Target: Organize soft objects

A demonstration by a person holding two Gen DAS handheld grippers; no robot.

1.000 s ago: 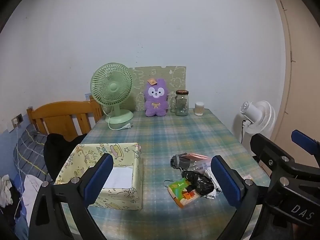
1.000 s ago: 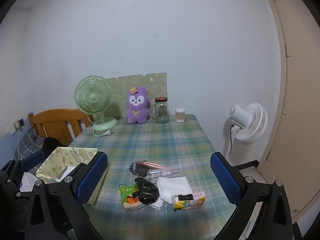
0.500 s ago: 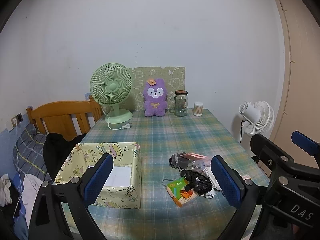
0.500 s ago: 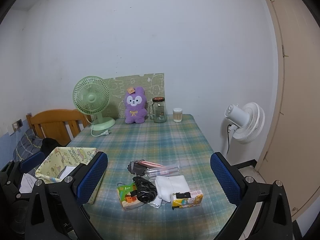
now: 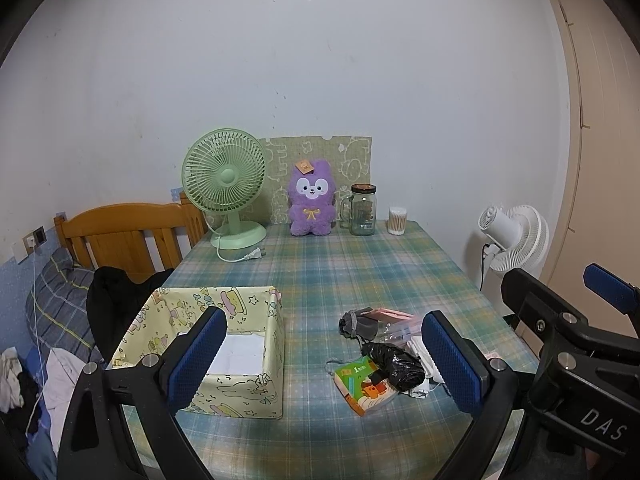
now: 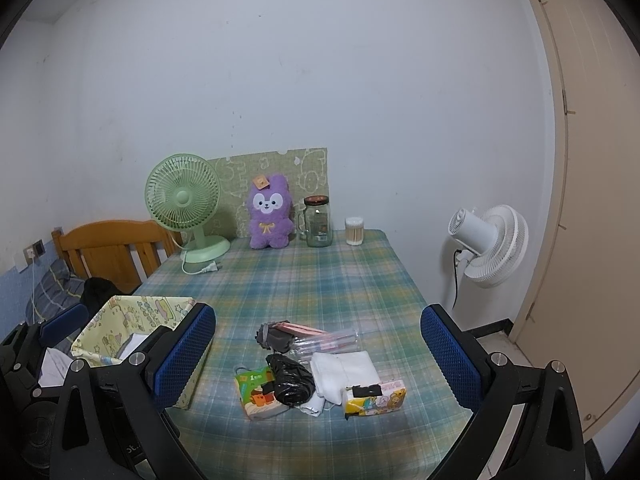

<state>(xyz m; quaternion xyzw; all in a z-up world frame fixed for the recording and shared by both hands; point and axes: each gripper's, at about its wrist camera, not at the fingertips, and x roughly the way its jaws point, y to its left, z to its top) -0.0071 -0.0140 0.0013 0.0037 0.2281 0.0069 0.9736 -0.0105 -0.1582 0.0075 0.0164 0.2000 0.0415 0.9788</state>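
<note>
A small heap lies near the front of the plaid table [image 6: 320,280]: a green tissue pack [image 6: 256,394], a crumpled black bag [image 6: 290,378], folded white cloth [image 6: 344,368], a yellow tissue pack [image 6: 376,398], a grey sock [image 6: 274,336] and a clear packet with pink items [image 6: 324,340]. A yellow cartoon-print fabric box [image 5: 208,348] stands left of the heap, with something white inside. My left gripper [image 5: 320,360] and right gripper [image 6: 318,358] hover above the table's near edge, both open and holding nothing. The right gripper's frame shows in the left wrist view [image 5: 576,344].
At the far end stand a green desk fan [image 5: 226,192], a purple plush toy [image 5: 312,202], a glass jar [image 5: 363,210] and a cotton-swab tub [image 5: 397,221]. A wooden headboard [image 5: 120,236] and bedding lie left; a white floor fan [image 6: 488,246] and a door stand right.
Both cameras have drawn back and risen slightly, so the table and heap look a little smaller and farther. Nothing on the table has moved. Both grippers stay open.
</note>
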